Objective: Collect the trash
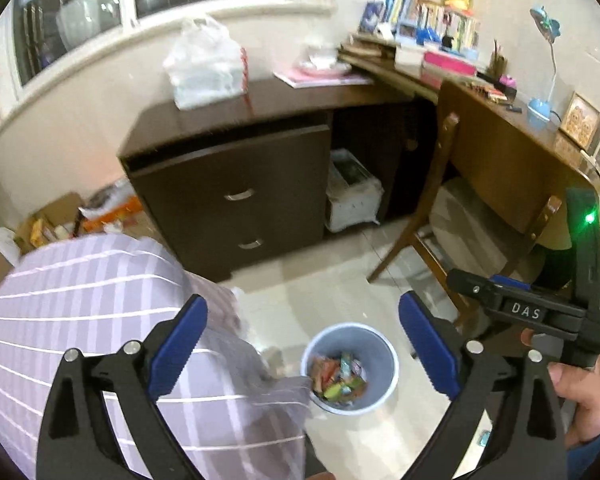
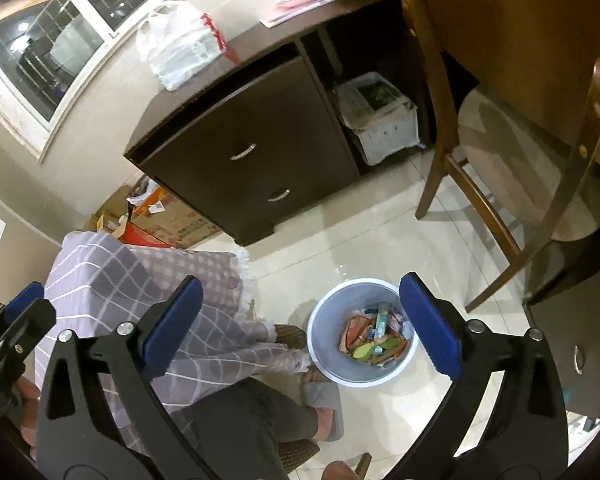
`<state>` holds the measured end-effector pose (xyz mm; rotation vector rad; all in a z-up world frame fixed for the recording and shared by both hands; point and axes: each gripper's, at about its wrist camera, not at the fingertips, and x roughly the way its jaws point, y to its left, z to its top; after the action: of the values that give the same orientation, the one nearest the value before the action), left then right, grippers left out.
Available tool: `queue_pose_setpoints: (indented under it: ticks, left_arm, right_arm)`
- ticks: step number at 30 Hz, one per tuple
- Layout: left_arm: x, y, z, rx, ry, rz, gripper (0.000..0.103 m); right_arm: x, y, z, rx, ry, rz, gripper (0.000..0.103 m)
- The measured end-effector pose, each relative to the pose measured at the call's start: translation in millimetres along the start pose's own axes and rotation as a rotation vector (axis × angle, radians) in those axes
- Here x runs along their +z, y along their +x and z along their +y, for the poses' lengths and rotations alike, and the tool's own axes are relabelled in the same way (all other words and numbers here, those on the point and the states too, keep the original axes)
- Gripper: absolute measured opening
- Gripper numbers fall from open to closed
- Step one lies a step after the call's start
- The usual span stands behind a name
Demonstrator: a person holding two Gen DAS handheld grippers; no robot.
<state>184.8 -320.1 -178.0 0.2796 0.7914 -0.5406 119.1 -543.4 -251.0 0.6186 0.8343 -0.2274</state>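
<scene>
Both grippers, left [image 1: 303, 354] and right [image 2: 300, 322], gape wide, nothing between pads. Round pale-blue plastic bin [image 2: 324, 350] of coloured wrappers [image 2: 374, 334] stands on bare glossy tile; checked lilac cloth [image 2: 140, 292] abuts its rim at 9 o'clock, wooden chair leg [image 2: 496, 216] near at 2.

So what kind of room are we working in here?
Probably a home study or bedroom corner: a desk crowded with books and a lamp, a wooden chair, and a small bin of wrappers on the tiled floor.

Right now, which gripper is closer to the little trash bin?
Probably right, narrowly. The right gripper hangs open above the bin, which fills slightly more of its view. The left gripper hangs open above it too, beside the right.
</scene>
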Motion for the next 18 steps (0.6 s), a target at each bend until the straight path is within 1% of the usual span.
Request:
queue_pose_setpoints:
  ticks: [2,5,8,9,11,13,15,18]
  left_arm:
    - [0,-18,6,0.028,0.005,-0.036,0.095]
    - [-1,-41,17,0.043,-0.004,-0.072,0.095]
    - [-3,-67,32,0.061,-0.022,-0.127,0.095]
    - [-5,-79,39,0.085,-0.033,-0.158,0.095]
    - [-9,-93,48,0.114,-0.047,-0.190,0.095]
    - [-12,-108,62,0.135,-0.085,-0.196,0.095]
    - [-14,-123,76,0.135,-0.131,-0.204,0.095]
    - [-20,-152,94,0.145,-0.187,-0.246,0.095]
  right_arm:
    - [1,-10,13,0.005,-0.015,-0.014,0.097]
    - [3,-25,33,0.006,-0.038,-0.036,0.097]
    - [3,-46,59,0.014,-0.064,-0.058,0.097]
    - [2,-51,66,0.016,-0.072,-0.063,0.097]
    - [-1,-68,89,0.015,-0.116,-0.088,0.097]
    - [-5,-82,109,0.013,-0.156,-0.109,0.097]
    - [-10,-97,131,0.017,-0.199,-0.127,0.097]
    - [-17,-122,167,0.011,-0.275,-0.170,0.097]
